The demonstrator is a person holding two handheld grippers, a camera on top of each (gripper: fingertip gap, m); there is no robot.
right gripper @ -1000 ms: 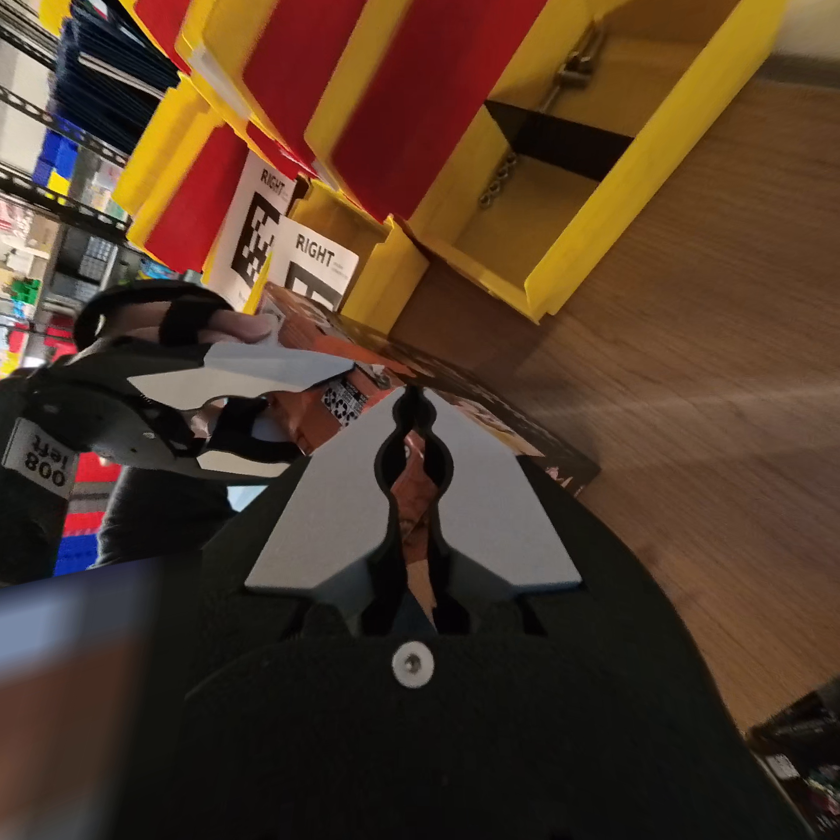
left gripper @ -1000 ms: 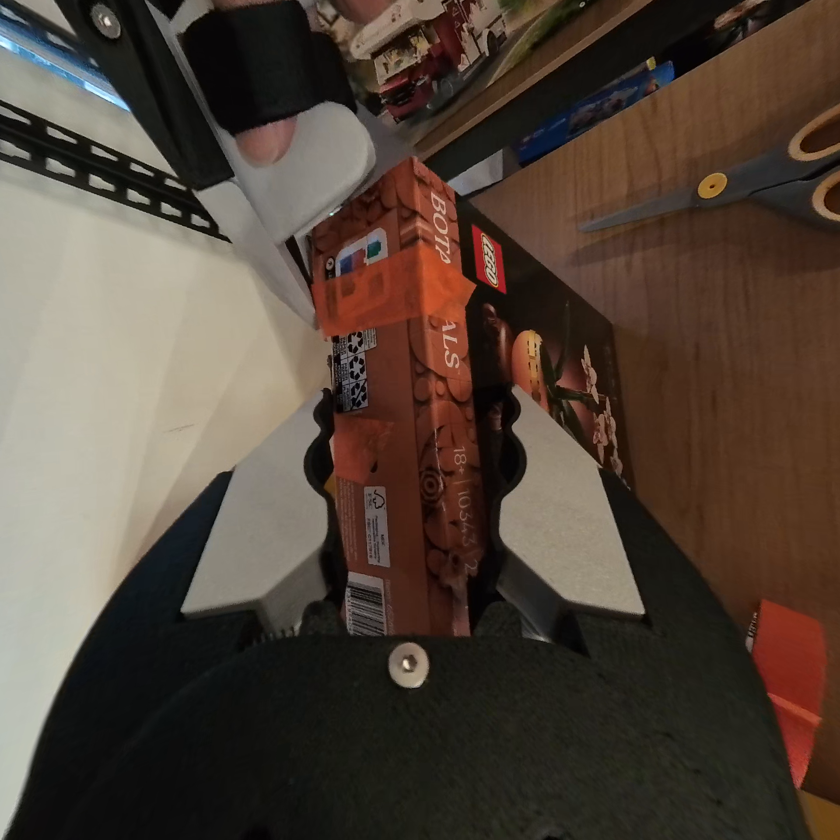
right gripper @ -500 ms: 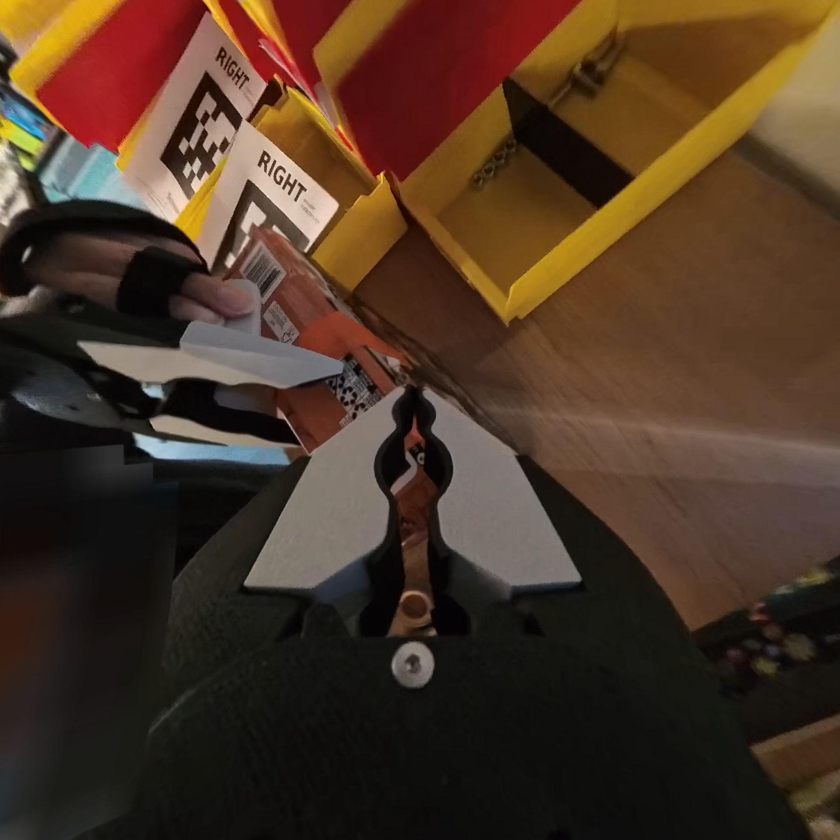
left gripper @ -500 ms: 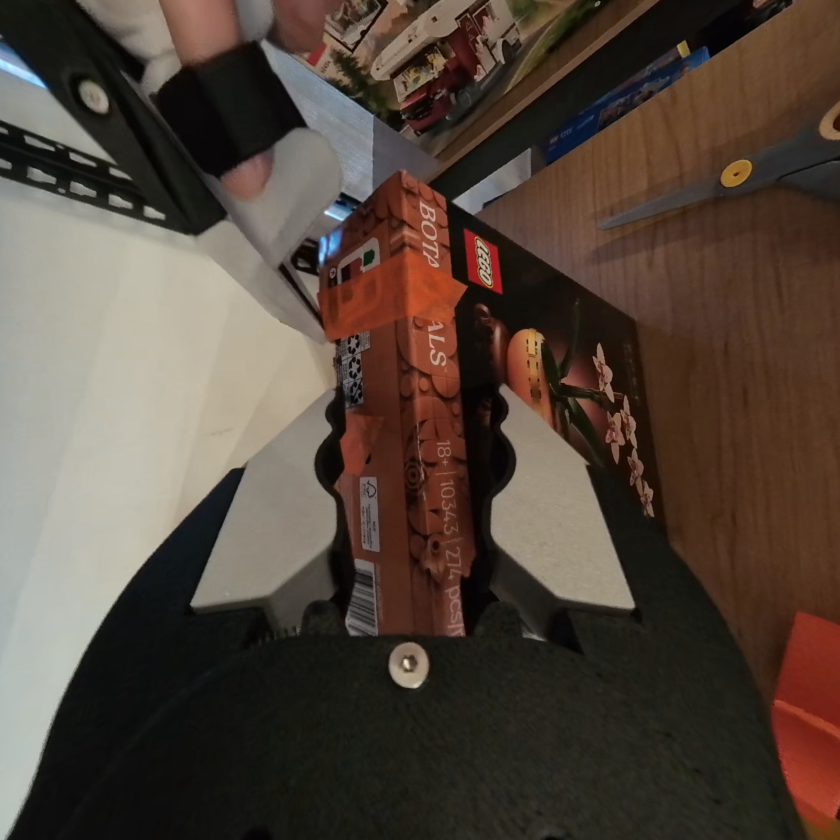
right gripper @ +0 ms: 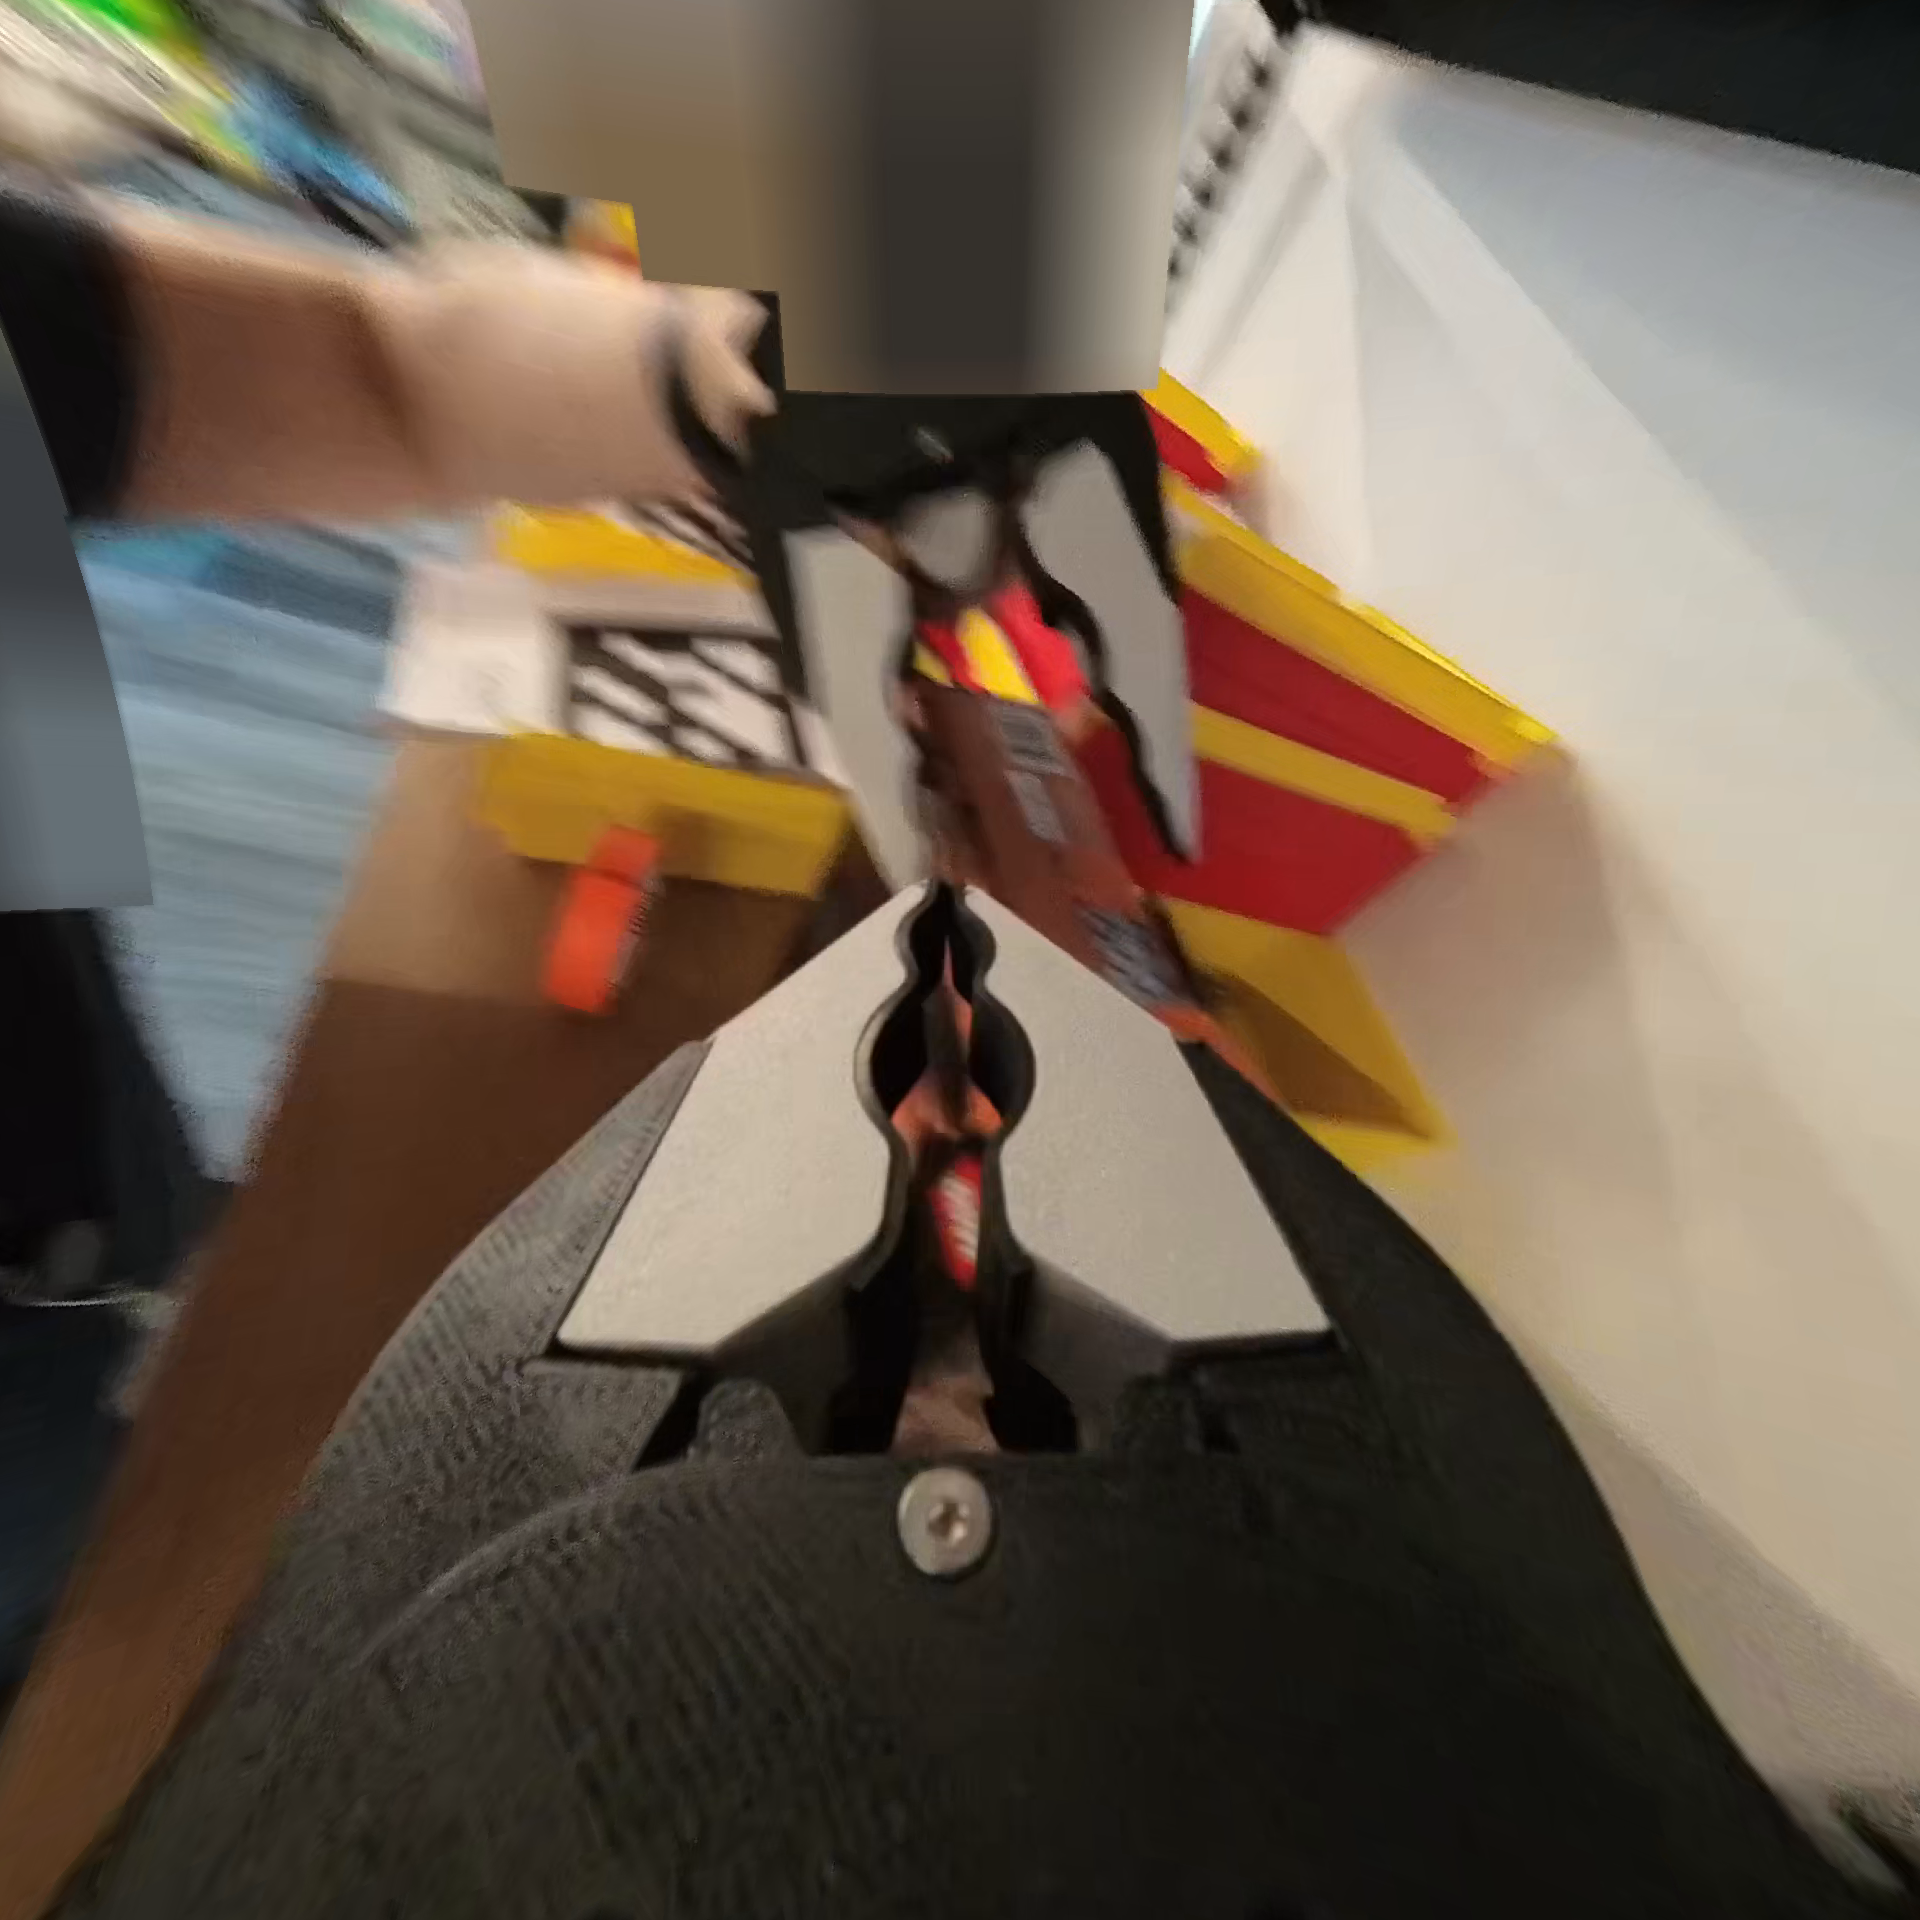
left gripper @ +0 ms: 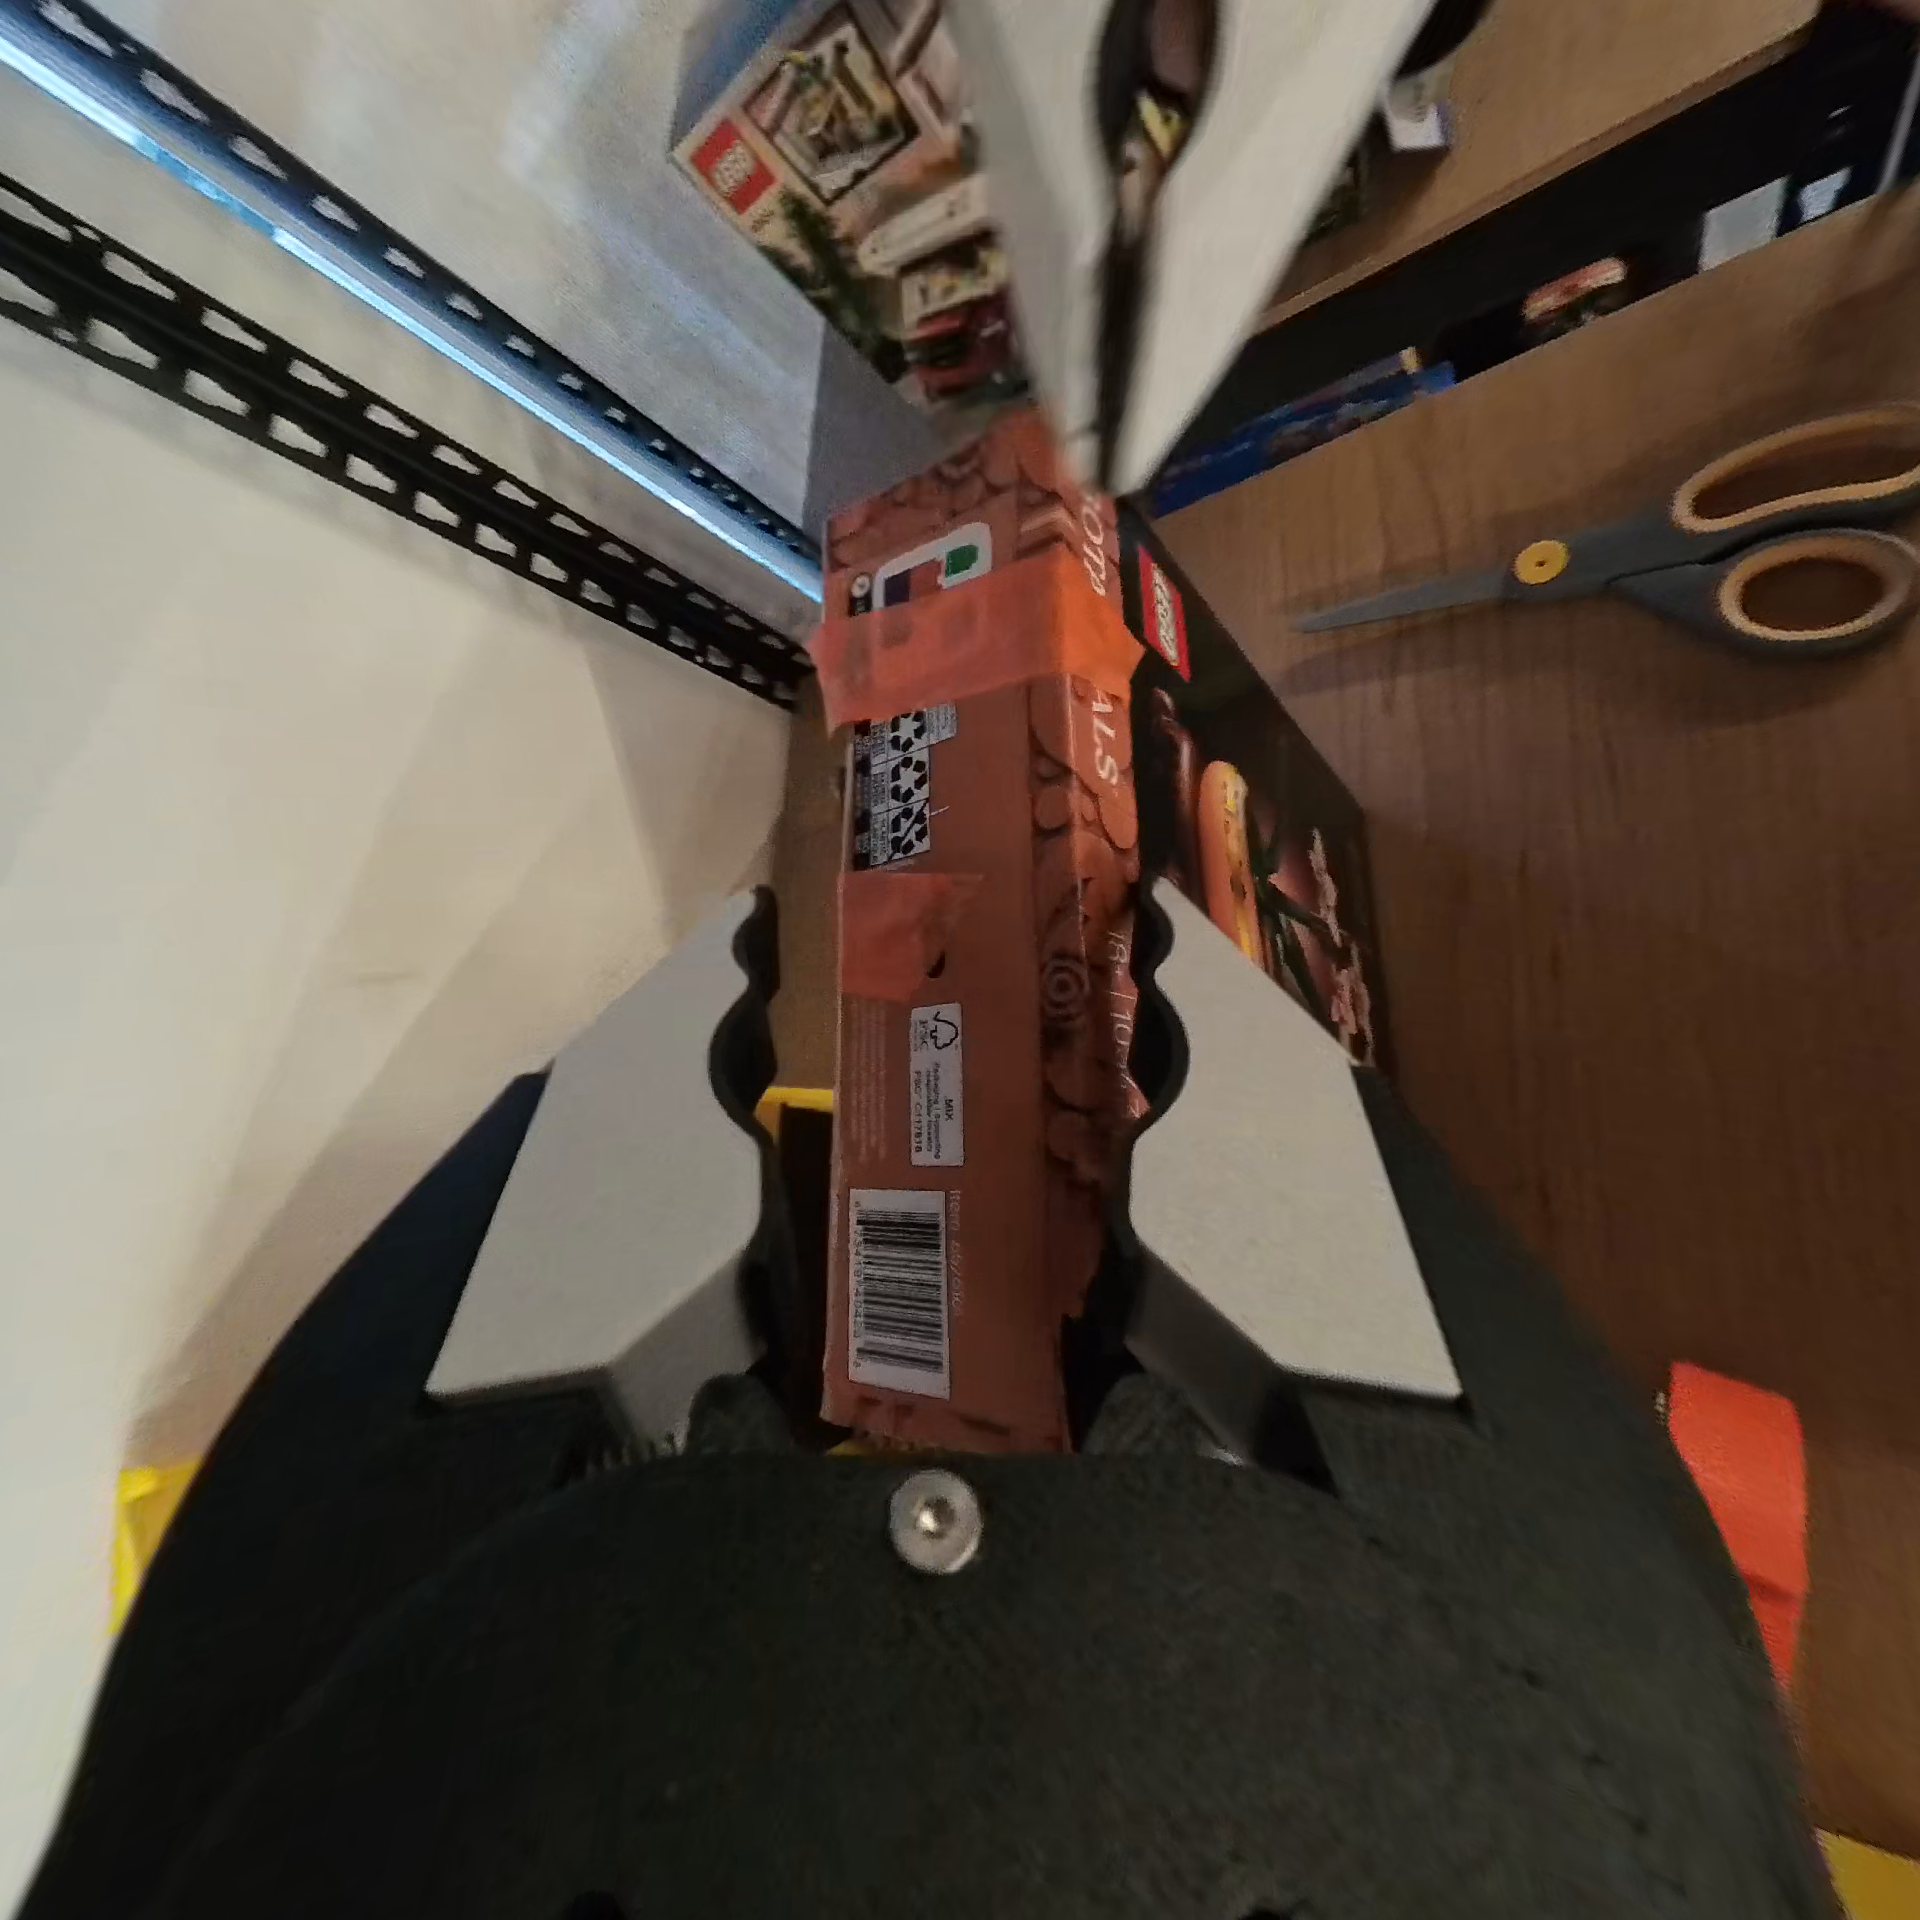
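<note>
My left gripper [left gripper: 956,899] is shut on a long orange-brown toy box [left gripper: 935,1039] and holds it on edge above the wooden table [left gripper: 1610,935]. The right finger presses the box; a narrow gap shows at the left finger. A strip of orange tape [left gripper: 966,644] wraps the box's far end. My right gripper [right gripper: 940,894] is shut, its tips at that far end; it also shows, blurred, in the left wrist view [left gripper: 1096,468]. Whether it pinches anything I cannot tell. In the right wrist view the left gripper [right gripper: 1039,852] faces me with the box [right gripper: 1039,790] between its fingers.
Grey scissors [left gripper: 1714,582] lie on the table at the right. An orange block [left gripper: 1735,1475] sits near the right edge. Yellow and red bins [right gripper: 1299,810] stand against the white wall [left gripper: 312,831]. More toy boxes [left gripper: 821,145] fill a far shelf. A person's arm [right gripper: 364,384] reaches in from the left. Some 7 centimetres of space lies between my two pairs of fingers. My right tips are about 30 centimetres from the orange block [left gripper: 1735,1475], my left tips only 25 centimetres.
The right gripper has swung from the box's left side to over its far end and now faces the left gripper. The box has turned slightly, opening a gap at the left finger.
</note>
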